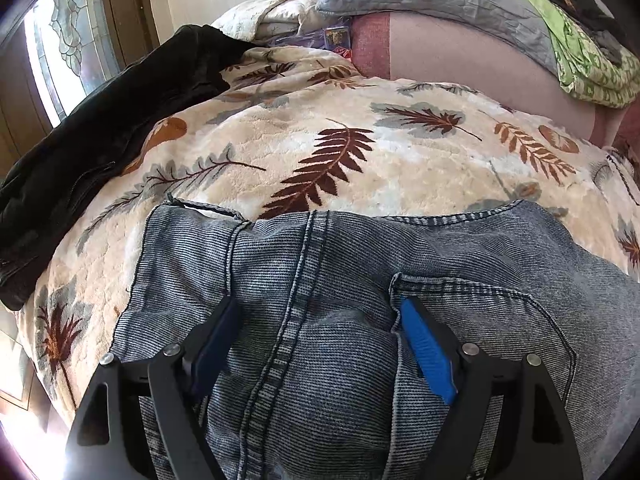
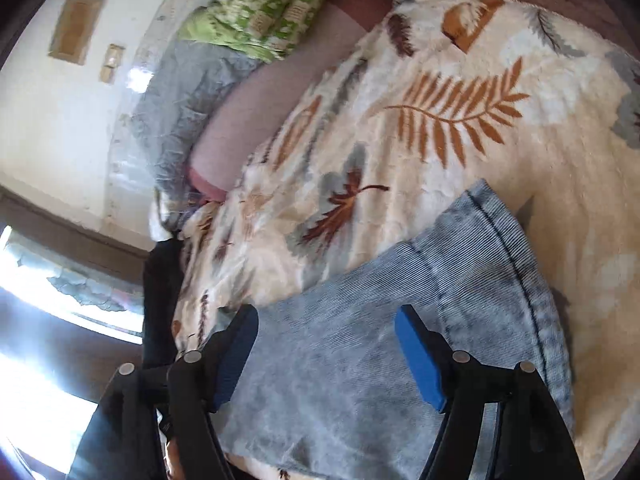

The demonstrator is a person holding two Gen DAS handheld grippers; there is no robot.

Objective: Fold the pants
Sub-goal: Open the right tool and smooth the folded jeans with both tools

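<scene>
The blue denim pants [image 1: 340,280] lie on the leaf-print blanket [image 1: 360,152] on the bed. Left tongs [image 1: 320,312] hover wide over the seat seam, gripping nothing; right tongs [image 2: 326,320], spread wide and empty, hang above a leg near its hem.

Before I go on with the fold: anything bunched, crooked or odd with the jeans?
The jeans bulge up between the open left gripper instead of lying flat. A waistband corner is flipped up. Under the open right gripper the leg lies smooth.
</scene>
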